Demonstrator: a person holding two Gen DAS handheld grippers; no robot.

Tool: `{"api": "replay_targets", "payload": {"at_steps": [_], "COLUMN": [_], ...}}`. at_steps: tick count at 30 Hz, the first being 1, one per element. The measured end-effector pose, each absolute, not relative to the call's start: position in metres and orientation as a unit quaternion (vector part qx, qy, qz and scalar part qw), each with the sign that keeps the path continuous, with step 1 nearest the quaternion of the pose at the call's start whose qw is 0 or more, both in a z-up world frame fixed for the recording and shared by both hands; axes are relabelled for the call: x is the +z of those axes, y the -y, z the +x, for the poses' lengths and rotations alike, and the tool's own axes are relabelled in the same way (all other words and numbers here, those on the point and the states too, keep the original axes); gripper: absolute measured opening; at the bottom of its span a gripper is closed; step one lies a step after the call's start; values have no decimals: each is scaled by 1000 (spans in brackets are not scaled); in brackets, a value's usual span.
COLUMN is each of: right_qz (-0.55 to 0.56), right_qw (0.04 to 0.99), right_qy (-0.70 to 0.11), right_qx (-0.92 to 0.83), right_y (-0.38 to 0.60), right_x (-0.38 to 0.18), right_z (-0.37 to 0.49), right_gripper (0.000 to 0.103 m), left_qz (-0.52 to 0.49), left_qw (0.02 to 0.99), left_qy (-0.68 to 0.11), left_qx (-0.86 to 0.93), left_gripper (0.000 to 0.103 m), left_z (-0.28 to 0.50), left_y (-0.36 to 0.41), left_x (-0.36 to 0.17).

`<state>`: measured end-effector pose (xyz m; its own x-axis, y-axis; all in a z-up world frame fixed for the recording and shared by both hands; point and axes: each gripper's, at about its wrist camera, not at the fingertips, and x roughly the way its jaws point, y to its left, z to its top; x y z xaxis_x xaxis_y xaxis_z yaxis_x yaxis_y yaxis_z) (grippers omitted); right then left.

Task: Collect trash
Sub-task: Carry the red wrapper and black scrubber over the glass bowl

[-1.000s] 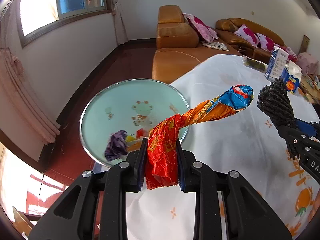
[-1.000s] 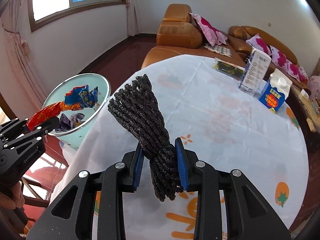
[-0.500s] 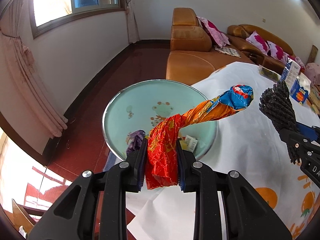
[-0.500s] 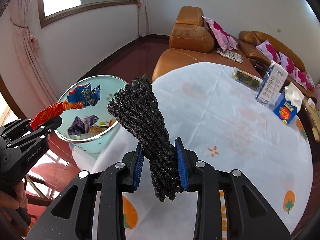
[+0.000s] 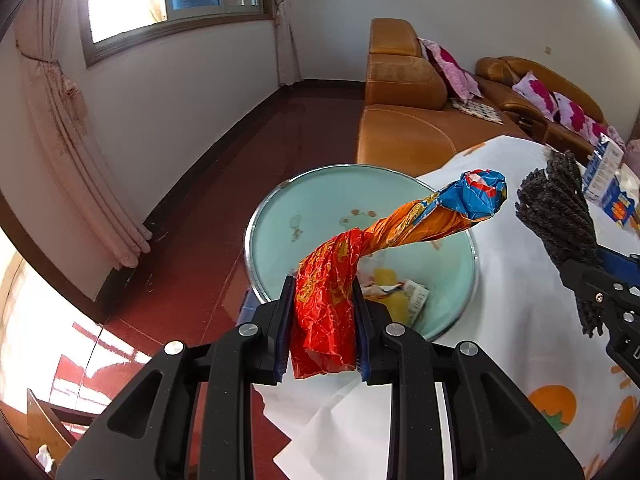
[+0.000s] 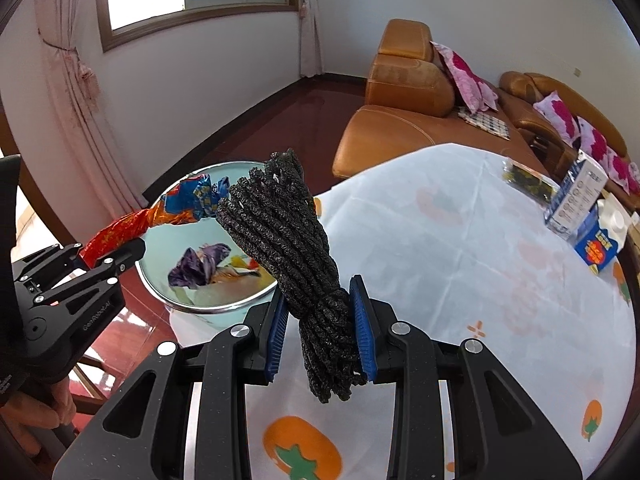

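My left gripper [image 5: 322,320] is shut on a twisted red, orange and blue snack wrapper [image 5: 384,232], whose blue end sticks out over the pale green trash bin [image 5: 280,216]. The bin stands on the floor beside the table and holds a purple wrapper [image 6: 200,262] and yellow scraps [image 5: 394,296]. Held upright in my right gripper [image 6: 320,324], which is shut on it, is a black bundle of knotted cord [image 6: 288,232]; it hangs over the table's edge next to the bin. The left gripper [image 6: 116,252] shows at the left of the right wrist view.
A round table with a white, orange-fruit cloth [image 6: 460,264] fills the right. At its far side stand a white carton [image 6: 576,196], a blue carton [image 6: 600,244] and a dark packet [image 6: 528,180]. An orange sofa [image 5: 404,120] lies behind the bin; red floor [image 5: 208,200] is to the left.
Both grippers have moved left toward the bin with their loads still gripped. The bin now sits more directly under the wrapper and closer to the cord bundle.
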<state>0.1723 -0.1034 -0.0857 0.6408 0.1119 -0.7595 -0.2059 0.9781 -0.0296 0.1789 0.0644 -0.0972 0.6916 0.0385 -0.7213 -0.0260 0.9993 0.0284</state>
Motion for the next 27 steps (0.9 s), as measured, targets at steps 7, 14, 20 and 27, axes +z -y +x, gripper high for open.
{"api": "replay_targets", "payload": {"at_steps": [7, 14, 20, 27], "right_qz": [-53, -45, -38, -31], "right_qw": [903, 902, 903, 899], "right_qy": [-415, -418, -418, -426], "right_qx": [96, 96, 97, 97], "right_y": [90, 88, 85, 84], "right_x": [-86, -88, -88, -94], "right_z": [180, 190, 194, 199], "right_gripper": [32, 32, 32, 33], "left_qz": [2, 1, 0, 4], "left_qw": [920, 916, 914, 911], "left_qy": [-392, -399, -404, -410], "left_qx": [28, 40, 46, 50], "left_gripper": [25, 25, 25, 25], "left_z": [184, 193, 200, 207], "left_y": [-73, -74, -73, -68], "left_x": [-97, -101, -105, -109]}}
